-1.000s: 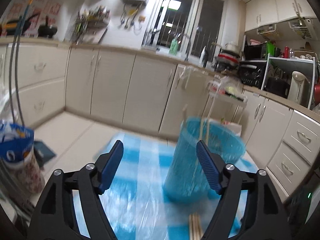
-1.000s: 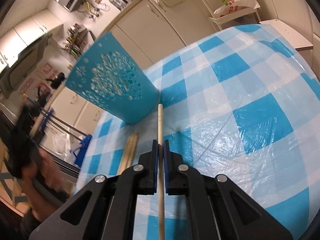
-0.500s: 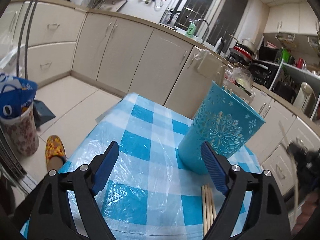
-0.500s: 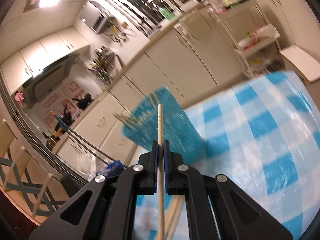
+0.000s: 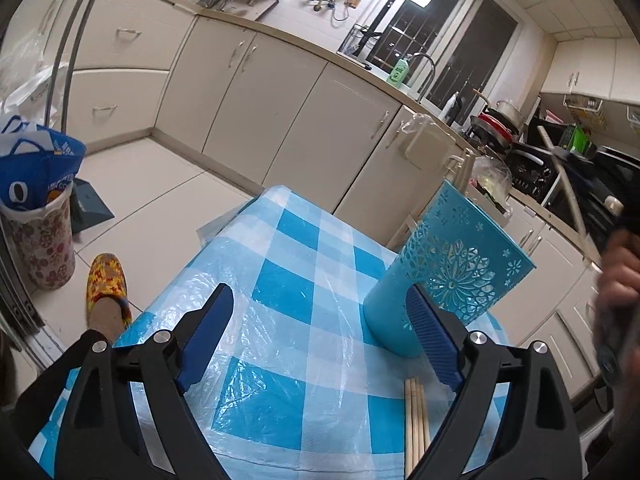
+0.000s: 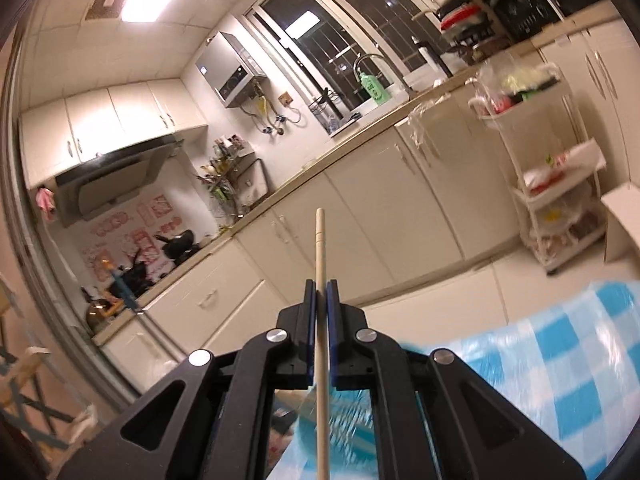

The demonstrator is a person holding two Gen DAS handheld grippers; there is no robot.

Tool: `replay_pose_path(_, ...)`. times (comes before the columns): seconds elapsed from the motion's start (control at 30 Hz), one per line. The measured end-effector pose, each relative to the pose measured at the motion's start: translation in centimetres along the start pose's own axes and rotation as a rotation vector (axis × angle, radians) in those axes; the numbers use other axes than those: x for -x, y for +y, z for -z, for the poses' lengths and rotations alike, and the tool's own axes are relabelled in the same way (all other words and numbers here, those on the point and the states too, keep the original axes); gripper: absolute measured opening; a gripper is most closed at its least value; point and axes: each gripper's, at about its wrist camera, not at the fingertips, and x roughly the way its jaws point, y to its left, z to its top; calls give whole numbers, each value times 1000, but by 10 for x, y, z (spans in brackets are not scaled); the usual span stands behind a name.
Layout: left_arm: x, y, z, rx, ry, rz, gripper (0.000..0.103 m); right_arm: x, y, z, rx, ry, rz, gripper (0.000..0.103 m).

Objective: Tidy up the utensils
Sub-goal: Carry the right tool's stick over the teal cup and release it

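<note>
A pale wooden chopstick (image 6: 321, 264) is clamped in the right gripper's (image 6: 321, 296) jaws at frame centre — the left gripper's (image 5: 320, 320) jaws, lately widening, are held wide, empty, beside the teal perforated plastic holder (image 5: 452, 276).

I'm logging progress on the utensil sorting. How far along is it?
Done: nothing confirmable; the blue holder's inside is hidden. In hand: the right hand-held gripper clamps one chopstick, raised. Left: the chopsticks on the table; the left hand-held gripper is open, empty.

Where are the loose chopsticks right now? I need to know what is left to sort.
In the left wrist view the loose chopsticks lie bundled on the checked tablecloth, near its front edge, just in front of the blue utensil holder.
</note>
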Motion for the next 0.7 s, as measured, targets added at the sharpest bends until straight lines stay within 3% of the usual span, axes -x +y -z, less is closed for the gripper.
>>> replay_pose_path(0.37,0,3,1,17,-5,23,84,-72,0,1,134,94,155,6)
replay_pose_path(0.7,-1,3,1,23,0,32,84,-75,6,17,194,179,179,7)
